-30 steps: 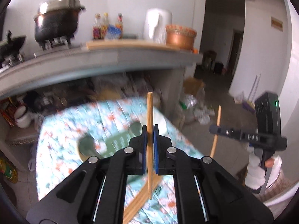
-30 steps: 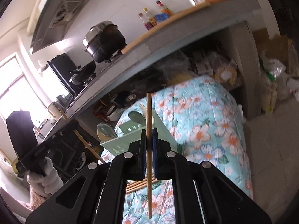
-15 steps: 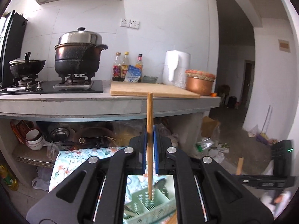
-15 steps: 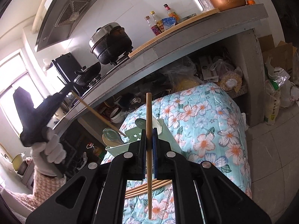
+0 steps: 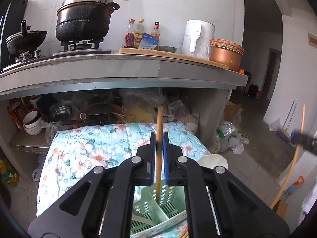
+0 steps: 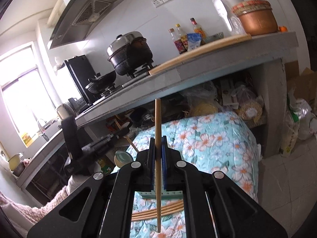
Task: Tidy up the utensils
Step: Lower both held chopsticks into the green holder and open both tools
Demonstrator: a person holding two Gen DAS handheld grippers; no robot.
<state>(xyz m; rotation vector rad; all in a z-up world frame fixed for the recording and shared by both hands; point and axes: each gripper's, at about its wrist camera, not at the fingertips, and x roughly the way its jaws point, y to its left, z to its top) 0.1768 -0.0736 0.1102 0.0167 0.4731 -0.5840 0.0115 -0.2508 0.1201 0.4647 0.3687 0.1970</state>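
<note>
My left gripper (image 5: 159, 138) hangs over the pale green utensil basket (image 5: 174, 216). Its jaws are opening, and a wooden chopstick (image 5: 159, 158) stands loose between the blue pads (image 5: 152, 158), its tip down in a compartment of the basket. My right gripper (image 6: 158, 154) is shut on another chopstick (image 6: 157, 123), held upright above the floral cloth (image 6: 214, 144). Several loose chopsticks (image 6: 170, 208) lie on the cloth below it, next to the basket's edge (image 6: 170, 194). In the left wrist view the right gripper (image 5: 303, 138) with its chopstick (image 5: 293, 164) shows at the right edge.
A grey counter (image 5: 138, 67) with a black pot (image 5: 83, 19), bottles (image 5: 138, 33) and a copper bowl (image 5: 225, 53) overhangs the table. Bowls and bags crowd the shelf (image 5: 31, 121) under it. A white spoon (image 5: 212, 160) lies right of the basket. A person's sleeve (image 6: 39, 212) is at lower left.
The left gripper came forward and down over the basket and its pads parted slightly from the chopstick. The right gripper rose with its chopstick and rolled a little.
</note>
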